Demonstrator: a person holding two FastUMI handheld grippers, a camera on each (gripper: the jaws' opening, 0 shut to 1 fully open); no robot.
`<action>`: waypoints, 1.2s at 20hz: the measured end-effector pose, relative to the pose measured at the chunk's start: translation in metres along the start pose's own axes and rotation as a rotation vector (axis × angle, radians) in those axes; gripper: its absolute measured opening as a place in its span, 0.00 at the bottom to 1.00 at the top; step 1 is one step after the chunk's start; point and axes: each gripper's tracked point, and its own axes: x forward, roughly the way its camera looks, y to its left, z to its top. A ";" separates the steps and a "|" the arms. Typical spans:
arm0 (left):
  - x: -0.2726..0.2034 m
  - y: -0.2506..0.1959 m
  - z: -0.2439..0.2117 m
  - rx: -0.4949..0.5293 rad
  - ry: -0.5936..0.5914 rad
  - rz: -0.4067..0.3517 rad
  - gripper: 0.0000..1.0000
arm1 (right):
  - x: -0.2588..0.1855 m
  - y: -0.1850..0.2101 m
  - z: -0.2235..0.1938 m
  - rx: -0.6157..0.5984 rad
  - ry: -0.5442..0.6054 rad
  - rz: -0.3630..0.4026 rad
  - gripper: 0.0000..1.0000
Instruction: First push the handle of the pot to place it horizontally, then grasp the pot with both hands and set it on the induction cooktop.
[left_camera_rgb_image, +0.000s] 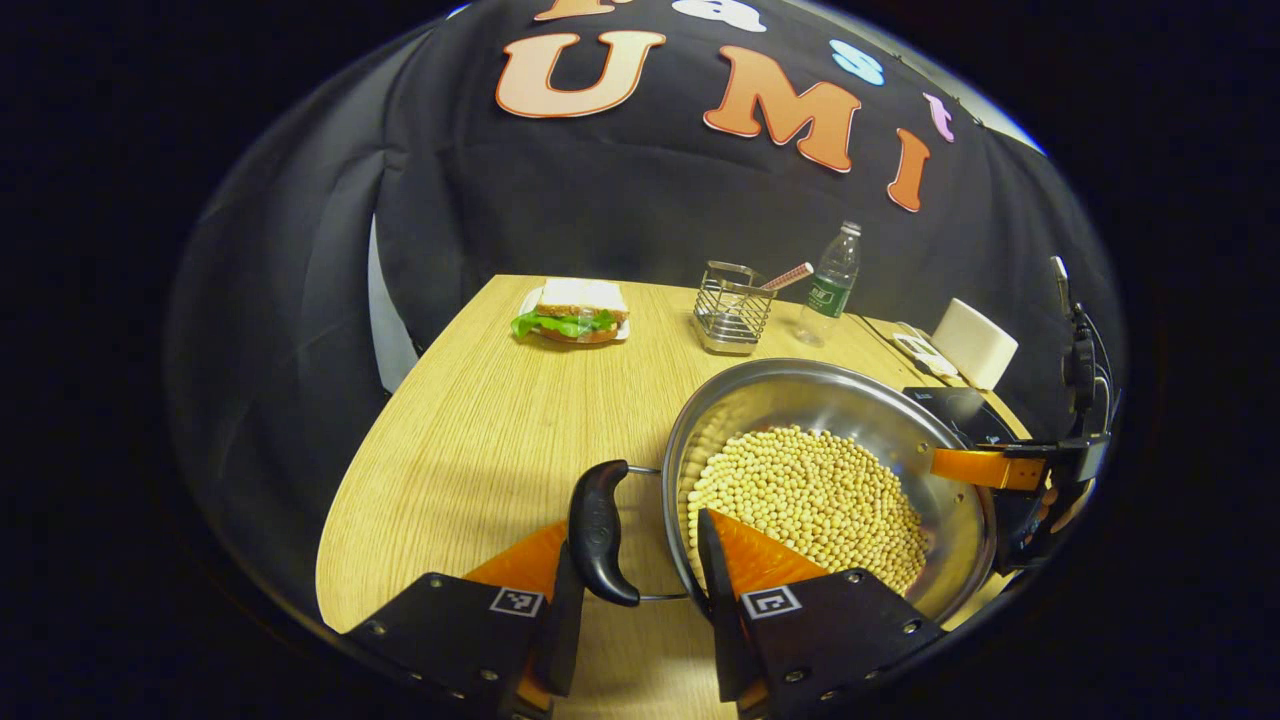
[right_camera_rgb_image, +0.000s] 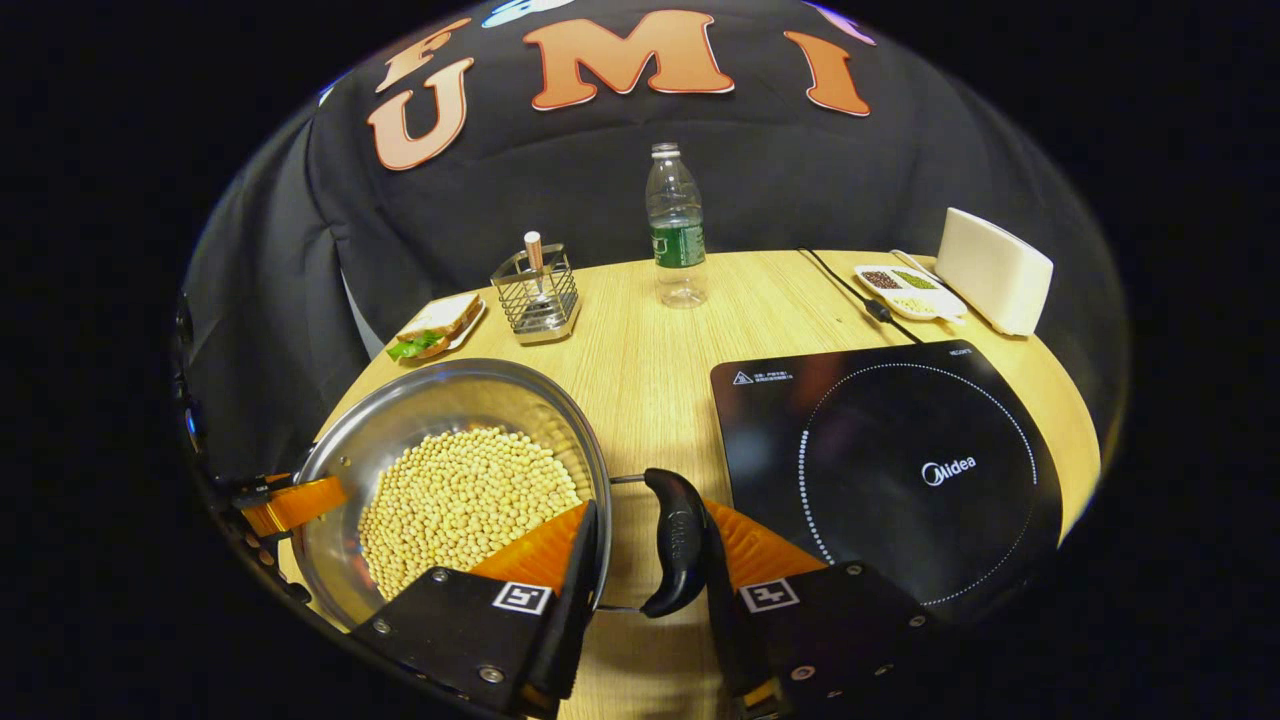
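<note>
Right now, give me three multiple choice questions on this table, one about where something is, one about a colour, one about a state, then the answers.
1. Where does the sandwich lie?
A. On the induction cooktop
B. On the far side of the table, beside the wire basket
C. Inside the pot

2. What colour are the beans in the pot?
A. Pale yellow
B. Dark red
C. Green

3. Where does the pot stand?
A. On the induction cooktop
B. Upside down
C. Beside the cooktop, a gripper at each handle

Answers: 1 B, it lies just left of the basket. 2 A, the pile is pale yellow. 3 C, the cooktop's surface is bare.
</note>
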 end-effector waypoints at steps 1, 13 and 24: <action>-0.001 -0.002 -0.001 -0.010 0.003 0.012 0.56 | 0.000 0.000 -0.002 0.009 0.011 0.005 0.51; -0.044 -0.034 0.025 0.000 -0.059 0.081 0.53 | -0.038 -0.015 0.015 0.049 -0.001 0.068 0.49; -0.039 -0.115 0.040 0.010 -0.047 0.028 0.55 | -0.067 -0.090 0.046 0.063 -0.045 0.024 0.49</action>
